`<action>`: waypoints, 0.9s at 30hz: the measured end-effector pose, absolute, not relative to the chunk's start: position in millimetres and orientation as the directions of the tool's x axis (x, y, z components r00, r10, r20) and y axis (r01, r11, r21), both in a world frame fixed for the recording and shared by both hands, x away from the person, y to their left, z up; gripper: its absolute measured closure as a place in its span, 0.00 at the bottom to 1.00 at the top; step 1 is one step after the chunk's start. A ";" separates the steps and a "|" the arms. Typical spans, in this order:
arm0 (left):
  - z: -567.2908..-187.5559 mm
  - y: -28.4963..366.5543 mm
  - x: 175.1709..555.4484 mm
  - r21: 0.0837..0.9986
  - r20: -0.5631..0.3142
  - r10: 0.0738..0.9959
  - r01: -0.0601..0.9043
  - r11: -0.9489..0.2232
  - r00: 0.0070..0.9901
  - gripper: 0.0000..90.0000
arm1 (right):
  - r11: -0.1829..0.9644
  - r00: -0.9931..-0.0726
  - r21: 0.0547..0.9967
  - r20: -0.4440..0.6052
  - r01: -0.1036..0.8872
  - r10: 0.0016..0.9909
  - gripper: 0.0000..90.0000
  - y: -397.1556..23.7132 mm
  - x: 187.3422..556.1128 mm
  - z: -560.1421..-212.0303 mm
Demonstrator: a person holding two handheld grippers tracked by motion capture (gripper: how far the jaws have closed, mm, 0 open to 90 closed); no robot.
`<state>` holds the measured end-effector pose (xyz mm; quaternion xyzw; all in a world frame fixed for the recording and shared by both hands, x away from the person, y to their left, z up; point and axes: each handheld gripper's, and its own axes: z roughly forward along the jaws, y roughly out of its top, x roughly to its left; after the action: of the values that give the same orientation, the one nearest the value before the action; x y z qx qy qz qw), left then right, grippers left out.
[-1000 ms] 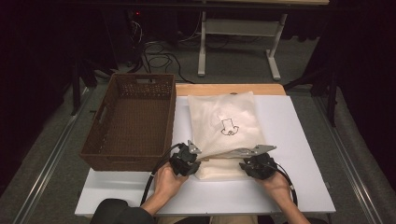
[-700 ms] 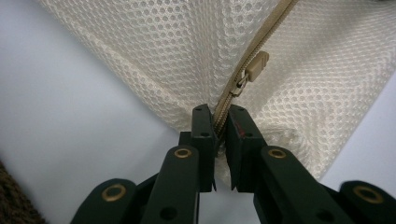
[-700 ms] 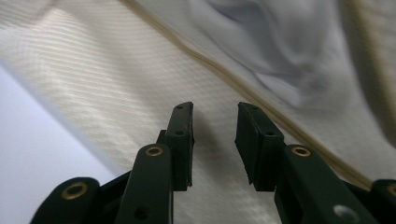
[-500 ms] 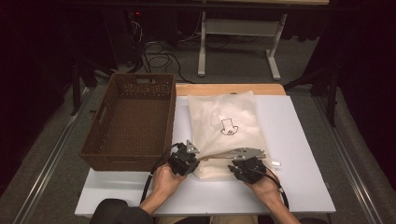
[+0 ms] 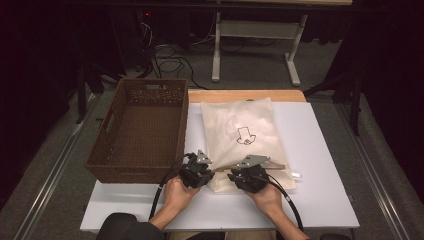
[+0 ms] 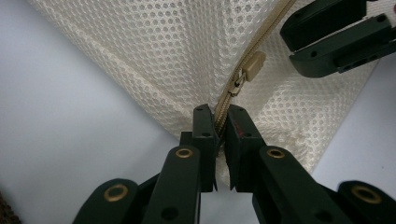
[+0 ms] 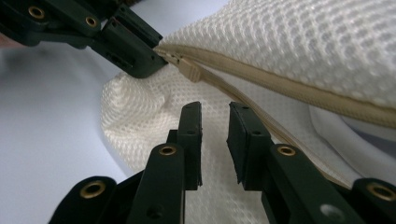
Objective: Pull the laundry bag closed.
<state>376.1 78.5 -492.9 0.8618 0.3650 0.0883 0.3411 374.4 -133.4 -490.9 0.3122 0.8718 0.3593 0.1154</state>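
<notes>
Your left gripper [image 6: 220, 135] has just closed and pinches the zipper end of the mesh bag [image 5: 242, 132] near the table's [image 5: 320, 200] front edge. Your right gripper [image 7: 215, 121], jaws narrowing but still apart with nothing between them, has moved toward the zipper pull [image 7: 189, 70], ready to grip it.

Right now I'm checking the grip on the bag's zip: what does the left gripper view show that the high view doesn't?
The left gripper view alone shows the left gripper clamped on the zip end, with the zip pull just beyond it. The high view alone shows the brown basket, the drawing printed on the bag and the person's hands. Both show the cream mesh bag, the white table and the right gripper close by.
</notes>
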 end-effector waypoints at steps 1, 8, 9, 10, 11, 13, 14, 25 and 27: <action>-492.7 78.5 375.7 0.653 -0.098 0.688 0.568 -0.501 0.719 0.92 | 0.546 -0.776 0.696 0.025 0.466 0.631 0.84 -132.5 374.3 -490.8; -492.6 77.2 374.3 0.655 -0.092 0.678 0.558 -0.510 0.729 0.92 | 0.556 -0.792 0.698 0.027 0.452 0.610 0.85 -123.3 375.9 -491.9; -492.7 77.2 374.3 0.654 -0.094 0.678 0.558 -0.510 0.729 0.92 | 0.564 -0.797 0.697 0.018 0.442 0.603 0.85 -122.1 376.6 -491.5; -492.7 77.3 374.4 0.654 -0.096 0.678 0.559 -0.509 0.729 0.92 | 0.566 -0.799 0.699 0.015 0.438 0.601 0.86 -121.1 376.8 -491.3; -492.8 77.4 374.5 0.654 -0.097 0.678 0.560 -0.508 0.728 0.92 | 0.564 -0.800 0.698 0.020 0.440 0.600 0.86 -120.2 377.0 -490.3; -492.9 77.4 374.7 0.654 -0.099 0.679 0.562 -0.506 0.727 0.92 | 0.561 -0.803 0.705 0.020 0.434 0.596 0.87 -119.2 377.3 -489.3; -493.0 77.4 374.8 0.654 -0.099 0.679 0.562 -0.507 0.728 0.92 | 0.566 -0.806 0.704 0.016 0.429 0.592 0.87 -118.7 377.3 -488.6; -493.4 77.5 374.8 0.655 -0.102 0.678 0.562 -0.505 0.728 0.92 | 0.581 -0.822 0.704 0.007 0.408 0.569 0.94 -107.2 375.6 -489.3; -493.7 77.7 375.1 0.656 -0.105 0.678 0.563 -0.502 0.727 0.92 | 0.581 -0.822 0.703 0.009 0.411 0.570 0.94 -106.5 376.6 -490.7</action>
<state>375.1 77.7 -493.7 0.8627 0.3599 0.0832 0.3454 376.6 -106.5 -490.7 0.2778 0.8822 0.3640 0.1094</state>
